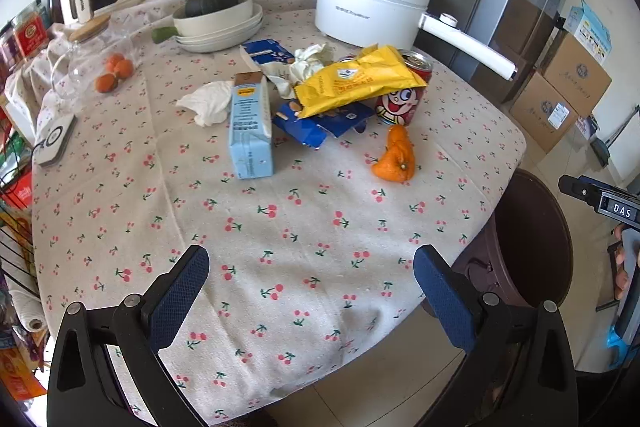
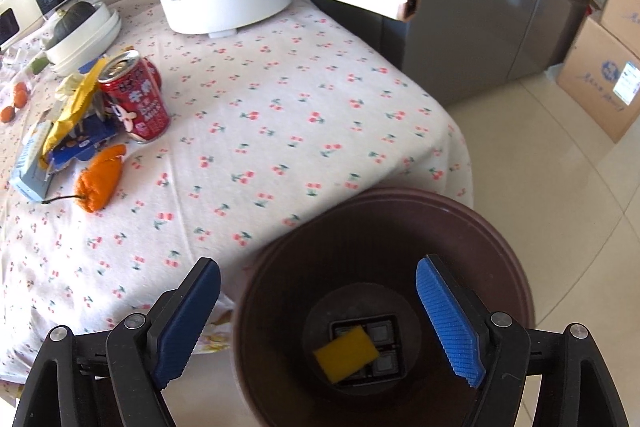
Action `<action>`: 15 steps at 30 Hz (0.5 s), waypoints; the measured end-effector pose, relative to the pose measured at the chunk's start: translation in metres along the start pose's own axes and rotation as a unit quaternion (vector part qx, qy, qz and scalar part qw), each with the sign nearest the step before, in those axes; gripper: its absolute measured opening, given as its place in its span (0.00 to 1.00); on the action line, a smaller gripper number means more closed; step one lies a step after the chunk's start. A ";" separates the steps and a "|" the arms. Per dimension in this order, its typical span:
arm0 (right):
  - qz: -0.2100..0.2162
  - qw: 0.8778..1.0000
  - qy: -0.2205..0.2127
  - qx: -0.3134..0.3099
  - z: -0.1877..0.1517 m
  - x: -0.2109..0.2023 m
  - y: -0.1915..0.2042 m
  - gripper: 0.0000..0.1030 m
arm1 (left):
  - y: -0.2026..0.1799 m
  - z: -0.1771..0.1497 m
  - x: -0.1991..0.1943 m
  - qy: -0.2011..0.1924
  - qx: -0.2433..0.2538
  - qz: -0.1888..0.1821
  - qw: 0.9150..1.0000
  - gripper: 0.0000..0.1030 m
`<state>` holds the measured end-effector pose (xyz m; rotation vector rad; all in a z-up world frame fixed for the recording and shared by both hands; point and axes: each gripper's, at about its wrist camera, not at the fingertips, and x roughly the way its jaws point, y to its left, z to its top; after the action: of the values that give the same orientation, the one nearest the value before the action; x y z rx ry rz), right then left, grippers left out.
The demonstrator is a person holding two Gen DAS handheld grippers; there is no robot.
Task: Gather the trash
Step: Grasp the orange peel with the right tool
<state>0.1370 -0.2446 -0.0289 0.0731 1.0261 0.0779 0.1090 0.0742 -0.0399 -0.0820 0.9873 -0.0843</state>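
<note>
The right hand-held gripper hangs empty, jaws apart, over the brown bin (yellow scrap at its bottom); the left hand-held gripper, also agape, faces the worktop's litter.

A table covered by a cherry-print cloth carried a light blue carton, a crumpled tissue, orange peel, a red can, blue wrappers and a white electric pot. A brown bin stood beside it, apparently on the tiled floor.
</note>
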 end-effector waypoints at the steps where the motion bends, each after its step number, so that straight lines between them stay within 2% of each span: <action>1: 0.004 1.000 0.000 0.001 0.002 0.001 0.005 0.82 | 0.006 0.000 -0.001 -0.001 -0.005 0.003 1.000 1.00; 15: 0.057 0.998 0.008 -0.020 0.024 0.034 0.105 0.83 | 0.083 0.000 -0.004 0.000 -0.076 0.027 0.997 1.00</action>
<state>0.1719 -0.1371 -0.0350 0.0936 1.0361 0.2027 0.1095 0.1571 -0.0453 -0.1937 0.9938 0.0407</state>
